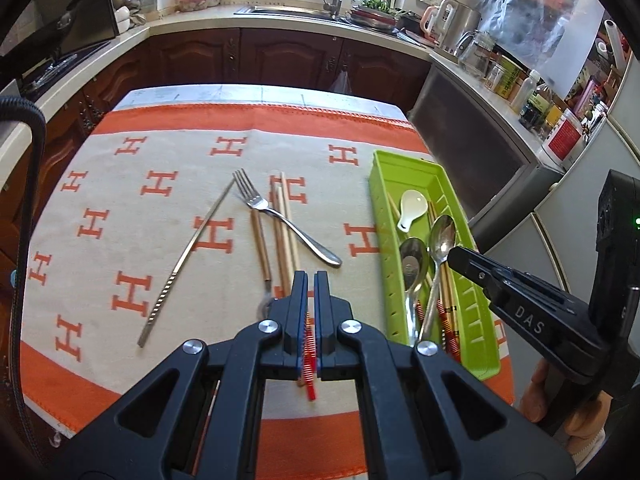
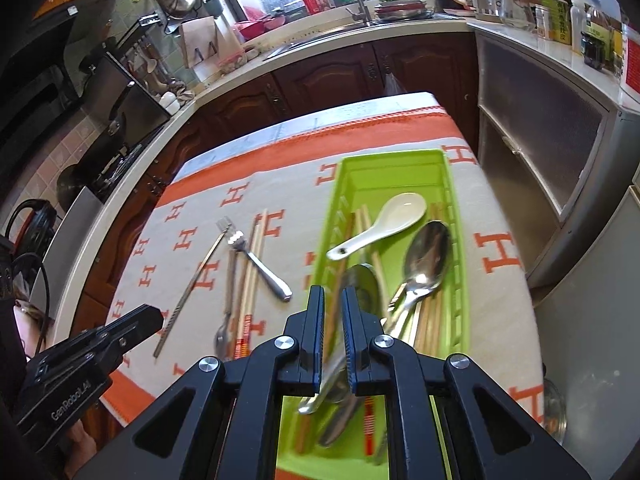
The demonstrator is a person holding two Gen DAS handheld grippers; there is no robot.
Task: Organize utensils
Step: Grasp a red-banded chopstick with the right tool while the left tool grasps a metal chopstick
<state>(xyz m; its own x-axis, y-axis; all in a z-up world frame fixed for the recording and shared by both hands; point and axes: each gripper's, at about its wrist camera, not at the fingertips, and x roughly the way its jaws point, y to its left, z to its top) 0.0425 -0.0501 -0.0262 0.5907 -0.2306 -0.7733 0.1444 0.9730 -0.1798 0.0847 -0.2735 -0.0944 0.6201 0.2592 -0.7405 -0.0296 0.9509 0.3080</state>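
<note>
We see the green tray (image 1: pixel 416 176) lying on the right side of the surface (image 1: pixel 120 208), which is covered by a beige cloth with orange H marks. Inside the tray lie a white soup spoon (image 2: pixel 384 220), two metal spoons (image 1: pixel 440 240), and several wooden chopsticks with red-striped ends (image 1: pixel 448 312). On the cloth to the left of the tray lie a metal fork (image 1: pixel 280 216), crossing a few wooden chopsticks (image 1: pixel 286 232), a brown-handled utensil (image 1: pixel 260 244) beside them, and a single metal chopstick (image 1: pixel 188 256) set at a slant further left.

Our left hand-held gripper (image 1: pixel 311 280) sits low over the near ends of the wooden chopsticks, its jaws nearly together, pinching a red-striped chopstick end (image 1: pixel 309 356) between them. Our right hand-held gripper (image 2: pixel 332 296) hovers above the near end of the tray, its jaws slightly apart; blurred spoon handles lie below the gap, and we cannot tell whether it grips anything.

Behind the surface run dark wooden cabinets (image 1: pixel 280 56) and a sink (image 1: pixel 288 10).
</note>
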